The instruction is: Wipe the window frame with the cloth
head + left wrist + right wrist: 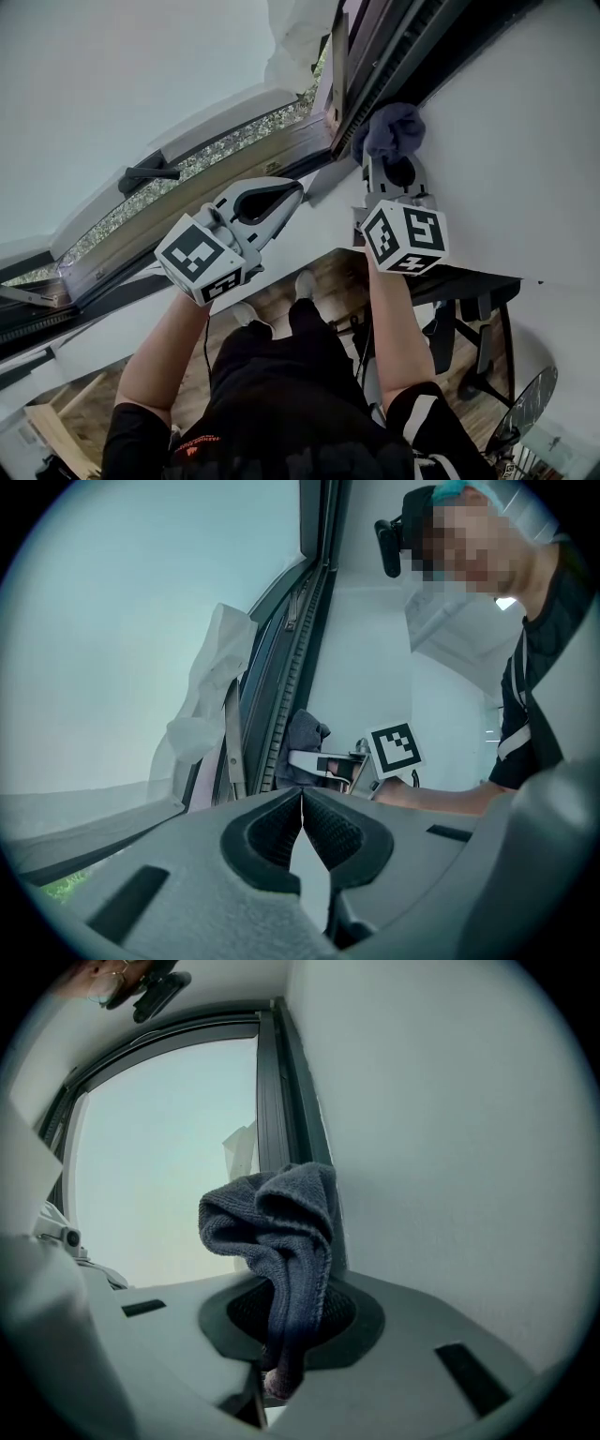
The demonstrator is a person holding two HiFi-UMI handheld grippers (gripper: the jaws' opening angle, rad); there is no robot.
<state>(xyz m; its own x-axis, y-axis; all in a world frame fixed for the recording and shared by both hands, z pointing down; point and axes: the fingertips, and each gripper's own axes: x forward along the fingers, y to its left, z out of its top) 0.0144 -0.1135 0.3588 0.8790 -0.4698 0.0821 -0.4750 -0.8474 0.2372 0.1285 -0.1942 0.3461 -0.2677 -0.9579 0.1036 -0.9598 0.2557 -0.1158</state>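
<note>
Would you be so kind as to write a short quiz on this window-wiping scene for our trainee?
1. Choose one: the right gripper is shut on A) a dark blue cloth, B) a sponge, C) nothing.
2. True or false: the left gripper has its jaws wide apart.
3. Fill in: the cloth is up where the dark window frame meets the white ____.
Key: 1 A. 2 False; they are together and empty. 3 wall.

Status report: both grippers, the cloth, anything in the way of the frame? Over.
Right gripper shut on dark cloth, up at window frame; contact unclear. Left gripper shut, empty. White sheet bunched beside the frame.
</note>
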